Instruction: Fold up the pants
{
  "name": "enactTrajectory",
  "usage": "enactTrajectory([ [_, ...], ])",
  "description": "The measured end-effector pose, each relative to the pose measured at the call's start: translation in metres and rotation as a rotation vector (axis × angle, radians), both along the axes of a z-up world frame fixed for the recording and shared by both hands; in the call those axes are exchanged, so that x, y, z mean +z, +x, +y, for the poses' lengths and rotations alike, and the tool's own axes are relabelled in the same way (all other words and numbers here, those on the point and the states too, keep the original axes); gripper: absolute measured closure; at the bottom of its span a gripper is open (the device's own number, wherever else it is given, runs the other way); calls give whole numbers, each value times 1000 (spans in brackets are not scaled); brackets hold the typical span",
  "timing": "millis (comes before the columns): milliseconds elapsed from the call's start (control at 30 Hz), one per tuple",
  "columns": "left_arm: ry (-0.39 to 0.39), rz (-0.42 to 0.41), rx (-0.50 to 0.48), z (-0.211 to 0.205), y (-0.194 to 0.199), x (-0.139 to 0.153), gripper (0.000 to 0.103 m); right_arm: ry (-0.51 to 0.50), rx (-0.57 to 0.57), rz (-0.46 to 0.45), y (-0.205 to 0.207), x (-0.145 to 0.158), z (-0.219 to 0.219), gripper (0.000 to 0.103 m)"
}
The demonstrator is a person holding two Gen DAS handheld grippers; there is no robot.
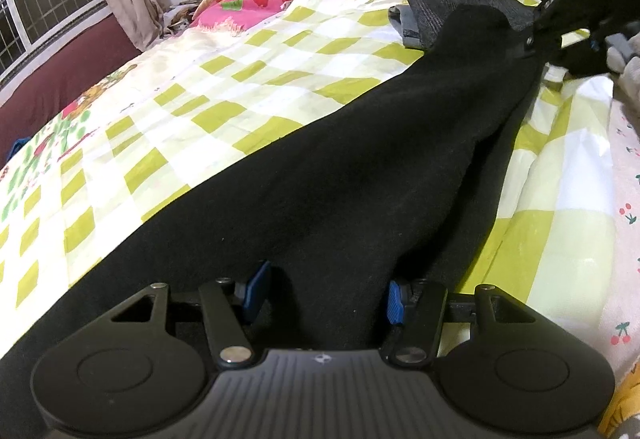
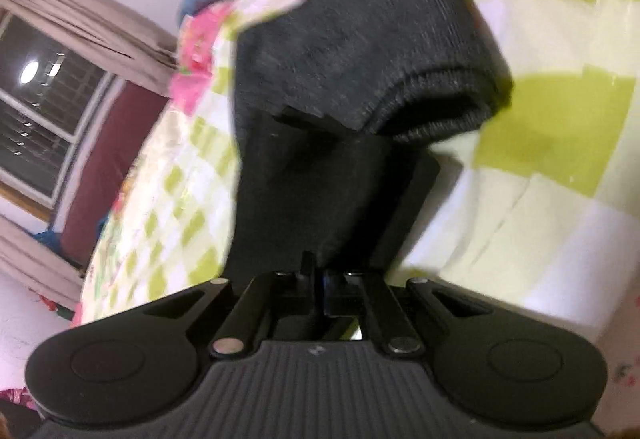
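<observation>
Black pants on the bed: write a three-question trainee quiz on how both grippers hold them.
1. True or false: the right gripper is shut on the black pants.
2. What pattern does the bedsheet under the pants show? A) blue stripes B) green and white checks C) plain red
3. Name the part of the pants beside the right gripper in the right wrist view.

Key:
1. True.
2. B.
3. The ribbed cuff. At the other end, fabric lies bunched between the left gripper and its blue pads.
</observation>
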State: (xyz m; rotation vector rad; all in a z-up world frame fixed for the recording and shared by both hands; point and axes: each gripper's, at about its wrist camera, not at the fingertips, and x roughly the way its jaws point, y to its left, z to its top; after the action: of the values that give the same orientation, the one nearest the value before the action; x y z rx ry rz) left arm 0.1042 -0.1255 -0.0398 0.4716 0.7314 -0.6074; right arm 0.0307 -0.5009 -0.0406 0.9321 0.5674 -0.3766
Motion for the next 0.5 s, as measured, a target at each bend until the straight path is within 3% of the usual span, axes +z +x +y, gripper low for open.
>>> enactTrajectory([
  [67, 4, 0, -1, -2, 2, -1, 33, -37, 36, 43, 6, 1, -1, 97],
  [133, 4, -2, 2, -3, 2, 0, 33, -9, 14, 83, 6, -1, -6, 94],
  [333, 1, -6, 3, -1, 0, -1, 33, 29, -22, 58, -30, 10, -5, 71],
  [500, 8, -15, 6, -4, -1, 0, 33, 63, -19, 73, -25, 5, -4, 63],
])
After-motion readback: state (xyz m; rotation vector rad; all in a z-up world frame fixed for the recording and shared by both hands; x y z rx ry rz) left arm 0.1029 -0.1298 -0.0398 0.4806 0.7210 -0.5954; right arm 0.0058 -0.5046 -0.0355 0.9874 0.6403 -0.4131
